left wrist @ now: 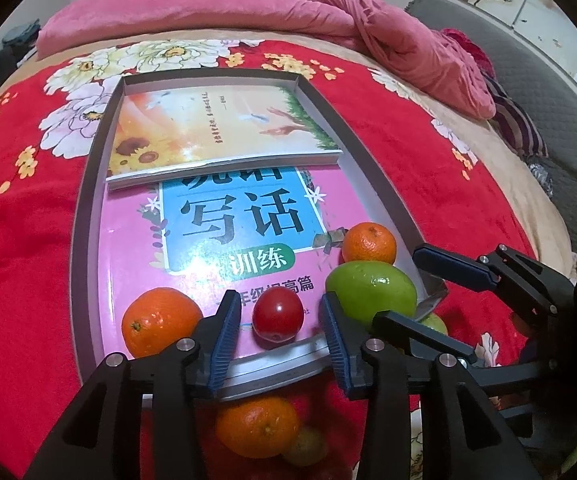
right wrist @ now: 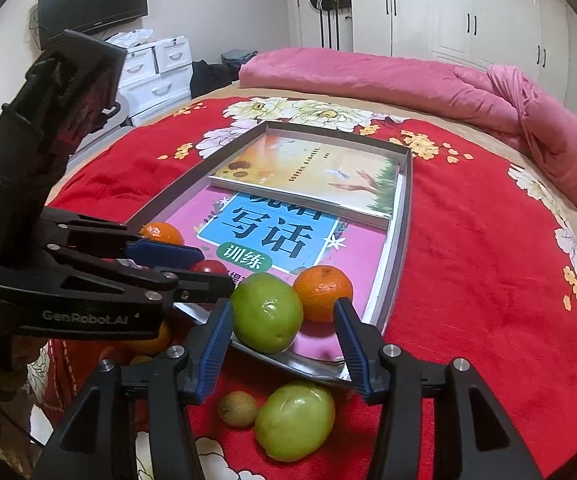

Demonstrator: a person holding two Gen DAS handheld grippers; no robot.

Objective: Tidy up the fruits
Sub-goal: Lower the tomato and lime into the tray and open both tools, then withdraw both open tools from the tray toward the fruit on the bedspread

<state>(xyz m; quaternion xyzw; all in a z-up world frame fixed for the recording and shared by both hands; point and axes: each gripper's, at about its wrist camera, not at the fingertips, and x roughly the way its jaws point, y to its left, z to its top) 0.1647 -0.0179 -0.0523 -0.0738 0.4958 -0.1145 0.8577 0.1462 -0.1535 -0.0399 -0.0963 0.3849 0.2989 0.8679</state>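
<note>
A shallow grey tray [left wrist: 88, 208] [right wrist: 404, 216] lies on the red bedspread with two books in it. On the pink book [left wrist: 136, 248] near the front rim sit an orange [left wrist: 160, 320], a red tomato [left wrist: 277, 317], a green fruit [left wrist: 372, 292] [right wrist: 266, 312] and a second orange [left wrist: 368, 242] [right wrist: 322, 292]. My left gripper [left wrist: 280, 336] [right wrist: 216, 270] is open around the tomato, both pads clear of it. My right gripper [right wrist: 284, 328] [left wrist: 400, 286] is open around the green fruit; its left pad is at the fruit's side, the right pad apart.
On the bedspread in front of the tray lie an orange [left wrist: 258, 426], another green fruit [right wrist: 294, 420] and a small brownish fruit [right wrist: 237, 408]. A pink quilt [right wrist: 408, 76] is heaped at the far side of the bed. White drawers [right wrist: 160, 72] stand beyond.
</note>
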